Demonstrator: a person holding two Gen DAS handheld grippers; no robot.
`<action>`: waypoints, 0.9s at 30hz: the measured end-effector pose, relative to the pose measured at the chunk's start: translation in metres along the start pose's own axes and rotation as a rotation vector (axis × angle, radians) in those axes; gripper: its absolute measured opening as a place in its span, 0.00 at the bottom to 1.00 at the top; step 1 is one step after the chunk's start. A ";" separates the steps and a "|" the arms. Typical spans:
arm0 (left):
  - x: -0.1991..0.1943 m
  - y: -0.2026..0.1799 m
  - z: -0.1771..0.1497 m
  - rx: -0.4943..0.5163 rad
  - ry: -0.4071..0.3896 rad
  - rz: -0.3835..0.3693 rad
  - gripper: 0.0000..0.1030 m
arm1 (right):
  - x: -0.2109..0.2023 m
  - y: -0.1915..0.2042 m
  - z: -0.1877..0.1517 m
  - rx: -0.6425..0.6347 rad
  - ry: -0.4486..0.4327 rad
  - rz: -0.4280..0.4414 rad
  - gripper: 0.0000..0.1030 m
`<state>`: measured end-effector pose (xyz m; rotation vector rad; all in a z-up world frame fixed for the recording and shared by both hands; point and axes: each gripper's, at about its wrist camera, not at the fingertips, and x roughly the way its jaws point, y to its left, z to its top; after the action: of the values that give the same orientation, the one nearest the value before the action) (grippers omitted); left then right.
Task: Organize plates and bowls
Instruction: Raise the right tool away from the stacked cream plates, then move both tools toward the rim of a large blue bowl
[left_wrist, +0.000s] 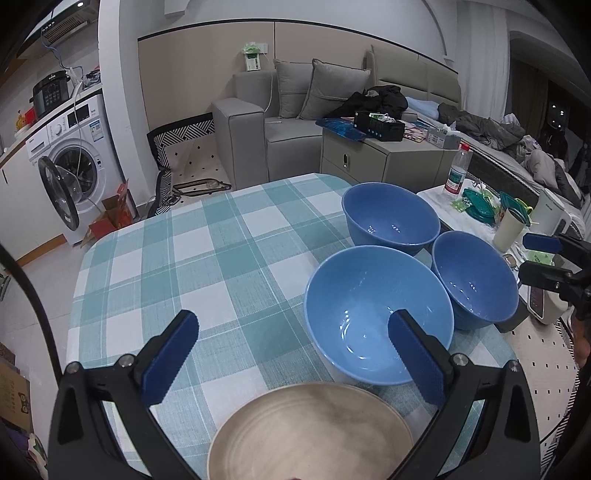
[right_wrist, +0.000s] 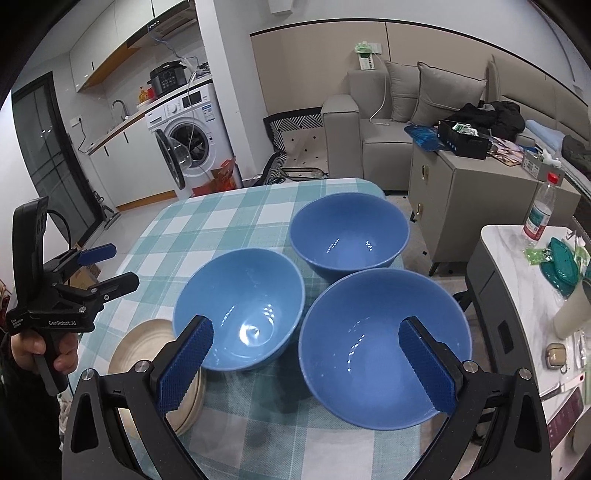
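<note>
My largest thing in both views is the checked surface (left_wrist: 192, 258), teal and white, filling the middle of each frame. On it stand three blue bowls, upright and empty. From my left wrist view the near bowl (left_wrist: 378, 314) sits centre-right, the far bowl (left_wrist: 391, 214) above it, and the right-hand bowl (left_wrist: 474, 277) at the surface's right edge; the three stand close together, and I cannot tell whether rims touch. A beige plate (left_wrist: 310, 432) fills the bottom centre here, while my right wrist view shows only part of it at lower left, partly behind the tong finger, and reveals that it is a stack of plates.

My left tongs (left_wrist: 293, 354) are spread wide, pinching nothing, one finger overlapping the near bowl in the picture. My right tongs (right_wrist: 306, 363) are likewise spread and empty, straddling the gap between two bowls. Only the right view shows the hand (right_wrist: 35, 350) gripping the left tool's handle at left edge.

Around: a washing machine (left_wrist: 74, 166) with door open at left, a grey sofa (left_wrist: 273, 122) behind, a water bottle (right_wrist: 541, 210) on a side table at right.
</note>
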<state>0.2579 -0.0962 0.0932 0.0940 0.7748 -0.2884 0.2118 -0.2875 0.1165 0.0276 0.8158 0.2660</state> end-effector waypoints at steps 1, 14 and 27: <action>0.000 0.000 0.002 0.001 -0.001 -0.003 1.00 | 0.000 -0.002 0.002 0.003 -0.003 -0.003 0.99; 0.001 -0.010 0.037 0.019 -0.077 -0.030 1.00 | -0.001 -0.030 0.026 0.047 -0.047 -0.043 0.99; 0.013 -0.028 0.065 0.065 -0.124 -0.044 1.00 | -0.007 -0.058 0.040 0.110 -0.089 -0.038 0.99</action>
<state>0.3020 -0.1376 0.1311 0.1191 0.6447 -0.3578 0.2493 -0.3425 0.1420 0.1260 0.7407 0.1832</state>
